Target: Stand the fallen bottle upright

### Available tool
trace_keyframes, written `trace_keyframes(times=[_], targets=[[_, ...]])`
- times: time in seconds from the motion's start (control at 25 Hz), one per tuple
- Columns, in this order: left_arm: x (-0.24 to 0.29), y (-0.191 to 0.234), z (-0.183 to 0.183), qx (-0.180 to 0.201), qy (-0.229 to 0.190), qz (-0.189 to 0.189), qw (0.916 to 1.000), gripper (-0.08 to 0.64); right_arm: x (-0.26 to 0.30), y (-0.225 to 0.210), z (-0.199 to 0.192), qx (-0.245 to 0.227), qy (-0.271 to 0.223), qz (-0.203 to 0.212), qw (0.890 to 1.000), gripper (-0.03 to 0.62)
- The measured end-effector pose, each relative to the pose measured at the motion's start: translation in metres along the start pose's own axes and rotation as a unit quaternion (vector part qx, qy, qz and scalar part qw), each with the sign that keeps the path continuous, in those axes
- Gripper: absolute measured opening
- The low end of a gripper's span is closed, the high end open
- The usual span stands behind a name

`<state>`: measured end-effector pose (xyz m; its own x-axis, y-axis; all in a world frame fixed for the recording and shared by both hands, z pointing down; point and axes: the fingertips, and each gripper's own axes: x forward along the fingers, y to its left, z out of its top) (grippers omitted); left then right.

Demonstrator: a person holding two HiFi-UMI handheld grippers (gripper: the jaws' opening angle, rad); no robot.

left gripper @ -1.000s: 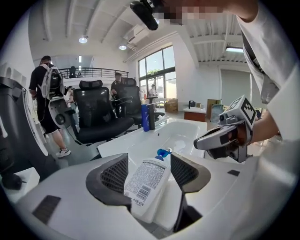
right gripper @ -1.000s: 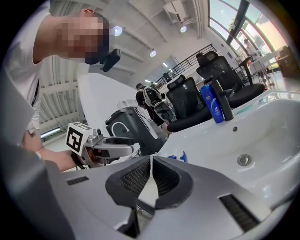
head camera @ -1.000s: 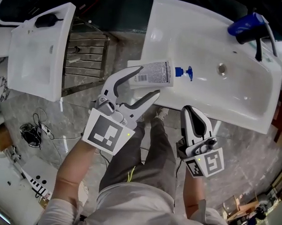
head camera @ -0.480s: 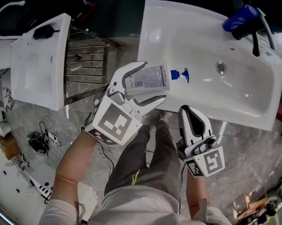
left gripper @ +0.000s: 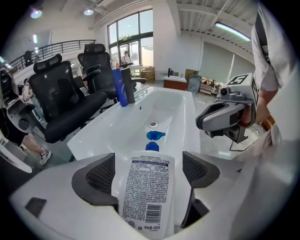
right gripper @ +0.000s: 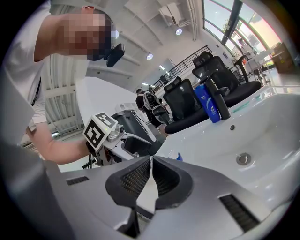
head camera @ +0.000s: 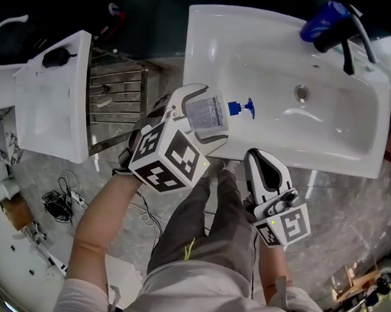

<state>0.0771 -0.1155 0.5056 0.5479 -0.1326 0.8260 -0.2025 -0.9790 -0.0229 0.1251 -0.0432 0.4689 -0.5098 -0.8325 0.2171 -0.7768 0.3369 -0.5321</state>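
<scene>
**Left gripper** (head camera: 213, 114): the jaws are set wide and have just been opening. The fallen bottle (left gripper: 146, 187) is bracketed between them but not clamped, and a gap is seen beside the right-hand pad (left gripper: 199, 168). The bottle is lying label-up on the flat near end of the white basin (head camera: 275, 50). Its blue pump (left gripper: 154, 136) is pointed toward the drain (head camera: 301, 91).

**Step in hand (judged):** the grasp before the lift.
- Closure is best made on the flat label body, about mid-length, not on the pump neck.
- The jaws should be squared to the bottle's sides so that it is not squeezed out across the glaze.
- Once held, the bottle should be pivoted about its base and set on the level ledge, not on the sloping bowl.
- Release is advised only when the base sits flat.

**Right gripper** (right gripper: 151, 176): the pads are pressed together with nothing between them. It is held back off the basin's near edge.

**Surface:** glossy white ceramic, judged slippery. At the far end an upright blue bottle (left gripper: 120, 84) is noted, with a dark upright item beside it that is not resolved.

**Room:**
- A second white basin (head camera: 46, 93) is seen to the left, with a metal rack (head camera: 119, 84) between the two.
- The floor is grey stone.
- Black office chairs (left gripper: 61, 98) are seen farther off, and tall windows (left gripper: 131, 33) farthest.
</scene>
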Motion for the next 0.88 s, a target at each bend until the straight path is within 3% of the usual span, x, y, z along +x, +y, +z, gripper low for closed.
trace_keyframes(times=[0.36,0.88], targets=[[0.026,-0.004,-0.02,0.036,0.102,-0.049,0.9929,0.462,-0.001,-0.011,-0.002,0.007,-0.001,-0.006,1.0,0.041],[0.047,-0.006,-0.021,0.03,0.166,-0.091,0.9816,0.462,-0.005,-0.027,-0.001,0.016,-0.006,-0.009,1.0,0.041]])
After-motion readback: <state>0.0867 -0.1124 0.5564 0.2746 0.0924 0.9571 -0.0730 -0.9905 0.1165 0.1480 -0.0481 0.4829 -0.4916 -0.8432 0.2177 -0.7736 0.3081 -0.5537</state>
